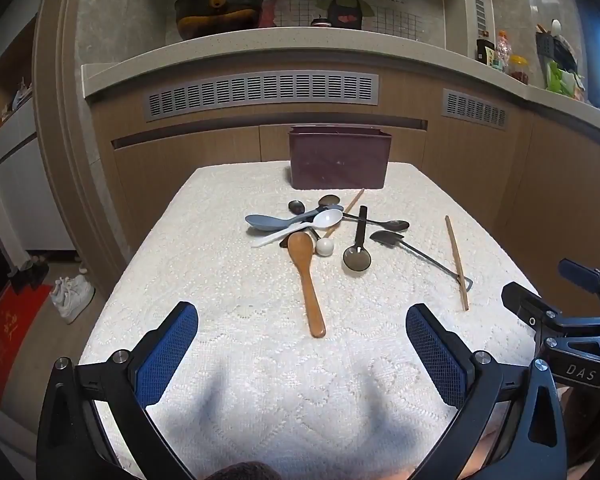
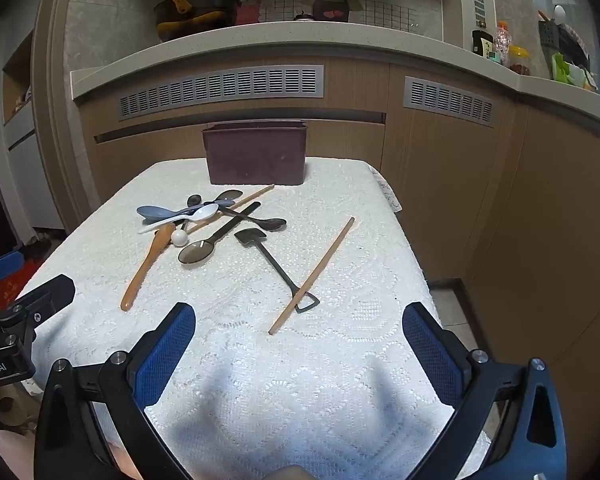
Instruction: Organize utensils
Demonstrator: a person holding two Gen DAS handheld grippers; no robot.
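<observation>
A heap of utensils lies mid-table: a wooden spoon [image 1: 308,280] [image 2: 148,260], a white plastic spoon [image 1: 300,226] [image 2: 188,216], a blue spoon [image 1: 272,221] [image 2: 160,212], a dark ladle-like spoon [image 1: 358,248] [image 2: 212,240], a black shovel-shaped spoon [image 1: 412,252] [image 2: 276,264] and a loose chopstick [image 1: 457,262] [image 2: 312,276]. A dark maroon box [image 1: 339,158] [image 2: 256,152] stands at the table's far edge. My left gripper [image 1: 302,316] hovers open near the wooden spoon's handle end. My right gripper [image 2: 299,314] hovers open over the chopstick's near end. Neither holds anything.
The table carries a white lace cloth [image 1: 260,380] [image 2: 340,360]. Behind it runs a wooden cabinet front with vent grilles [image 1: 262,94] under a counter holding a pot [image 1: 218,10] and bottles [image 2: 500,46]. Shoes [image 1: 72,294] lie on the floor at left.
</observation>
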